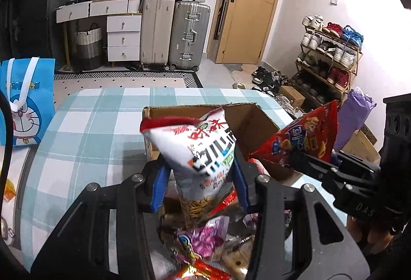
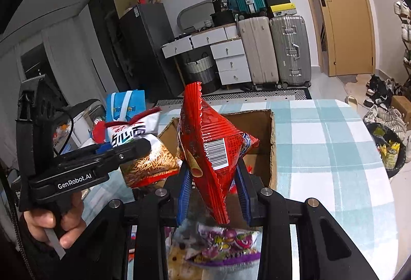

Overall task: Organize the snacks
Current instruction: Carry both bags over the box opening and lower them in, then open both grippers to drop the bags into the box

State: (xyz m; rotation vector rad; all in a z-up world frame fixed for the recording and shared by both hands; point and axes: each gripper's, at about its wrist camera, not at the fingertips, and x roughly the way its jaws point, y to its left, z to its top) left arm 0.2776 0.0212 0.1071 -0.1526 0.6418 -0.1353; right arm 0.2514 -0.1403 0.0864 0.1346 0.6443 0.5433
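Note:
My left gripper [image 1: 200,182] is shut on a white snack bag [image 1: 195,149] with a red top, held upright in front of an open cardboard box [image 1: 251,120] on the checked table [image 1: 90,131]. My right gripper [image 2: 214,187] is shut on a red snack bag [image 2: 208,149] with a barcode, held just before the same box [image 2: 269,131]. Each gripper shows in the other's view: the right one with the red bag [image 1: 303,141] at right, the left one with the white bag [image 2: 136,133] at left. More snack packs, one purple [image 2: 228,246], lie below the grippers.
A blue Doraemon bag [image 1: 25,100] stands at the table's left edge. Suitcases [image 1: 174,33], white drawers [image 1: 123,36] and a door [image 1: 251,5] line the far wall. A shoe rack [image 1: 331,54] stands at right. A dark bin [image 2: 388,149] sits beside the table.

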